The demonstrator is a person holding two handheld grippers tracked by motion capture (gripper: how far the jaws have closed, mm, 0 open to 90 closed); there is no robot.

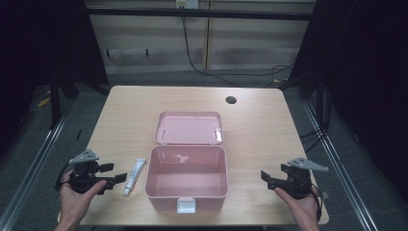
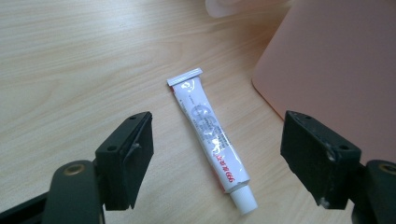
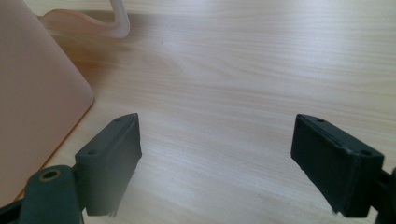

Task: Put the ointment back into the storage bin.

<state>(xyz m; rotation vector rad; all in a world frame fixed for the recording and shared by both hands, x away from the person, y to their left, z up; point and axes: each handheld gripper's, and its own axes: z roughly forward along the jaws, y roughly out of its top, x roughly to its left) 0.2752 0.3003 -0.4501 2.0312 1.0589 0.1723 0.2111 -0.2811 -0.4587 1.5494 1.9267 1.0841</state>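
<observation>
Tube: white, slim, red print, white cap, flat on table
Left gripper: spread wide, tube between jaws, untouched
Right gripper: spread, holding nothing

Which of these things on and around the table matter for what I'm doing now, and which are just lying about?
In play:
- white tube, lying flat between the open jaws of the left hand-held gripper
- pink box, lid open, nothing inside
- right hand-held gripper, open over bare table

Just lying about:
- cable hole in the table
- black cables on the floor behind
</observation>
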